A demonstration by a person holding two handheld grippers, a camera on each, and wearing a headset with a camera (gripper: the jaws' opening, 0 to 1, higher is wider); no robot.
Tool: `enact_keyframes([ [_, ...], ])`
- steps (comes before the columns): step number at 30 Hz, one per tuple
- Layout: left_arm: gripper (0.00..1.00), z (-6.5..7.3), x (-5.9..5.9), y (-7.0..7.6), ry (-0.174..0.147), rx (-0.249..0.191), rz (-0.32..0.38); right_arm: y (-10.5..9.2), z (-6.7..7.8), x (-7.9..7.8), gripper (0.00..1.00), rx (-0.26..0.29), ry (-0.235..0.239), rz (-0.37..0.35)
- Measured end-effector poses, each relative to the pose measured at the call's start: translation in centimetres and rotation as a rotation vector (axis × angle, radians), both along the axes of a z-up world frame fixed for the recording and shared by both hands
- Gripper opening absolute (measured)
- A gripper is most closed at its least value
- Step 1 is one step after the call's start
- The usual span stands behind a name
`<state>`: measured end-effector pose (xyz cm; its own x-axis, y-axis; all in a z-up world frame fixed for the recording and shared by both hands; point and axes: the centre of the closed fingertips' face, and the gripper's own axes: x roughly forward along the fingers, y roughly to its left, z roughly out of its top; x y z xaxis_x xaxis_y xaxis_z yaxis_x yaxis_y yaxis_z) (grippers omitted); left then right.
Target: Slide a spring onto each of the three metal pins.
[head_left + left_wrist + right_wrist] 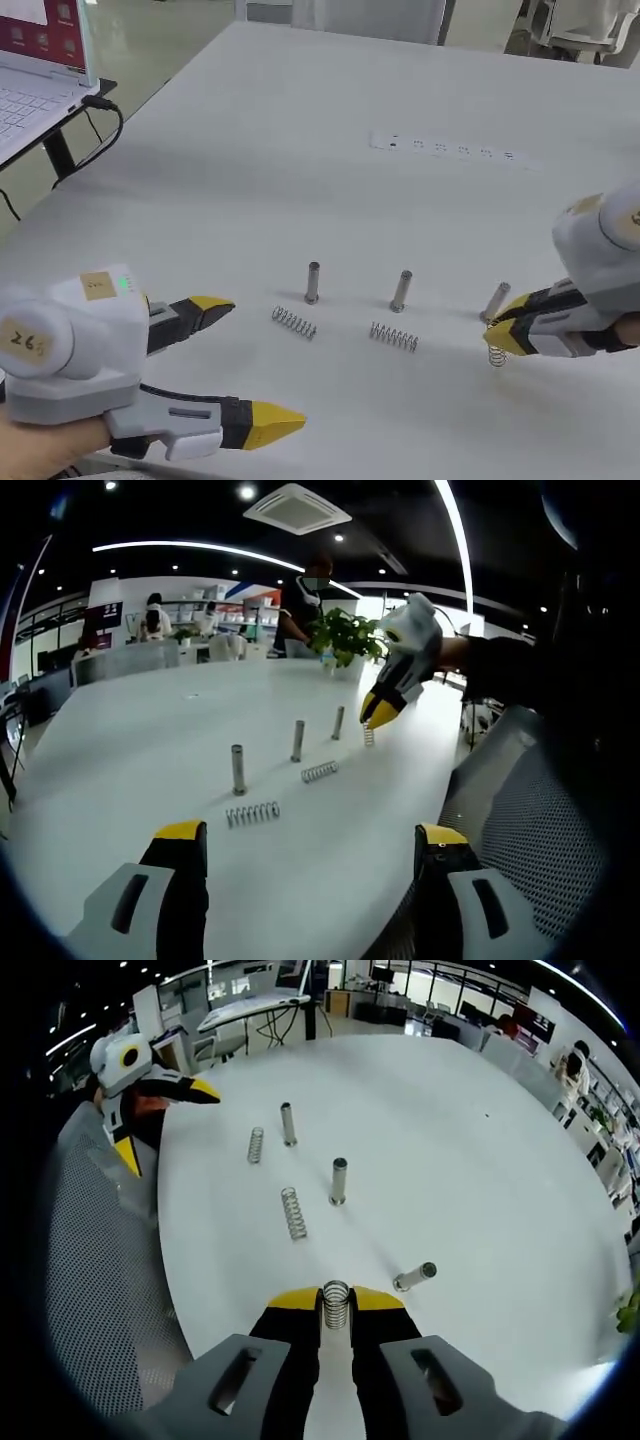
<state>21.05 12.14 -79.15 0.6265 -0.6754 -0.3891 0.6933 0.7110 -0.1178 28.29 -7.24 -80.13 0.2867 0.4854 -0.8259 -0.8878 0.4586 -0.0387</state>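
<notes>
Three metal pins stand on the white table: the left pin (pixel 313 282), the middle pin (pixel 401 290) and the right pin (pixel 496 300), which leans. Two springs lie loose, one (pixel 294 322) by the left pin and one (pixel 393 337) by the middle pin. My right gripper (pixel 502 338) is shut on a third spring (pixel 336 1304), held upright just in front of the leaning pin (pixel 415 1277). My left gripper (pixel 243 365) hovers open at the table's near left, its jaws wide apart, short of the left spring (pixel 252 813).
A laptop (pixel 35 70) with a cable sits at the far left on a side stand. A white power strip (pixel 450 150) lies flat further back on the table. The table's near edge runs just below both grippers.
</notes>
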Motion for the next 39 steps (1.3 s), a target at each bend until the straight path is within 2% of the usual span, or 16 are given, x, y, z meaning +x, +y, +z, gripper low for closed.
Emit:
enact_keyframes([
  [6, 0.82, 0.0, 0.0, 0.0, 0.002, 0.0, -0.001, -0.1, 1.0, 0.2, 0.09, 0.061, -0.03, -0.039],
  [14, 0.81, -0.1, 0.0, 0.0, 0.004, -0.001, -0.002, -0.2, 2.9, 1.2, 0.09, 0.16, -0.115, -0.098],
  [21, 0.81, -0.1, -0.1, -0.1, 0.006, 0.0, -0.004, -0.4, 3.7, 1.7, 0.09, 0.21, -0.167, -0.131],
  [26, 0.81, -0.1, -0.1, -0.1, 0.007, -0.001, -0.004, -0.8, 4.2, 2.2, 0.08, 0.232, -0.188, -0.157],
  [34, 0.81, -0.2, -0.2, -0.1, 0.011, 0.002, -0.004, -1.2, 6.0, 3.9, 0.08, 0.293, -0.266, -0.205],
  [39, 0.81, -0.2, -0.2, -0.1, 0.014, 0.002, -0.003, -1.4, 6.1, 4.6, 0.08, 0.31, -0.277, -0.23],
])
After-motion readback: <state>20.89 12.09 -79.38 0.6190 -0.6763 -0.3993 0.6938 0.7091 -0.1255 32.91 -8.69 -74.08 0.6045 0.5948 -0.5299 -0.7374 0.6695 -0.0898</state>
